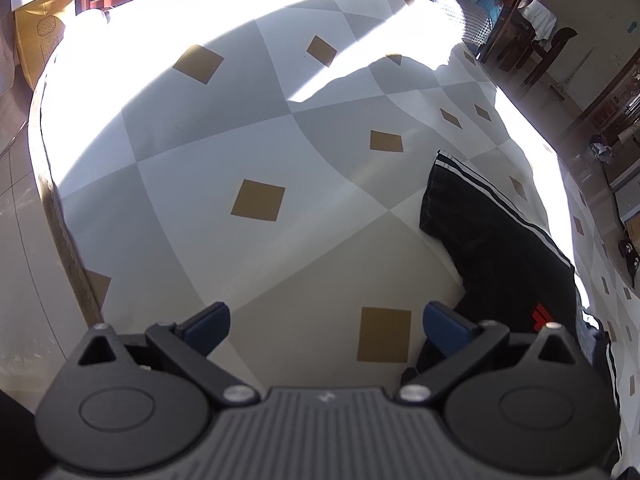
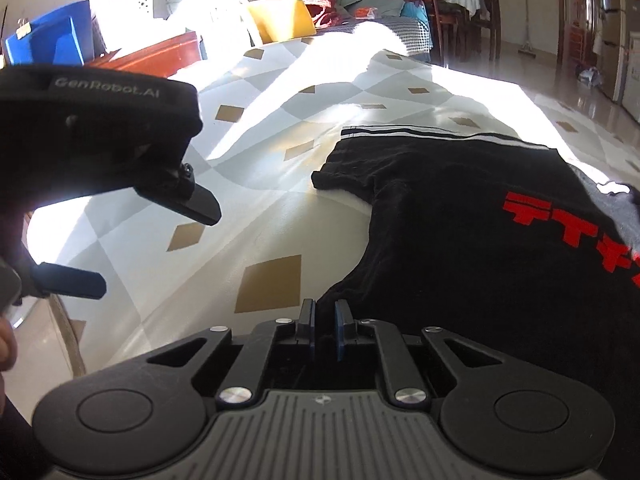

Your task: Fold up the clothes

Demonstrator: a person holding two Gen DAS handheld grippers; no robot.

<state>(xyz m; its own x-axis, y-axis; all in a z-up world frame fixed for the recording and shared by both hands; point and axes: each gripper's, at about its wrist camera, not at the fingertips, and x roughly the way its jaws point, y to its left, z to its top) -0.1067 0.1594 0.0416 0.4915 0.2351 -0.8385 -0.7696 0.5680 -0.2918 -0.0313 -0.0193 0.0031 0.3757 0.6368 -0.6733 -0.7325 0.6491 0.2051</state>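
The right claw (image 2: 325,316) pinches together on the near edge of the black shirt (image 2: 480,216) on the bed (image 2: 256,216), ready to fold, while the left claw (image 1: 326,320), beside it, waits with fingers apart.

Hard sunlight falls in bands across a bed (image 1: 256,128) with a grey-and-white diamond-patterned cover. Beyond it stand dark wooden chairs (image 2: 490,20), a yellow box (image 2: 286,20) and a glossy tiled floor (image 2: 560,92).

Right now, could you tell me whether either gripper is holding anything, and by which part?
The left gripper is open and empty. The right gripper is nearly shut at the black shirt's near edge; a pinch cannot be confirmed.
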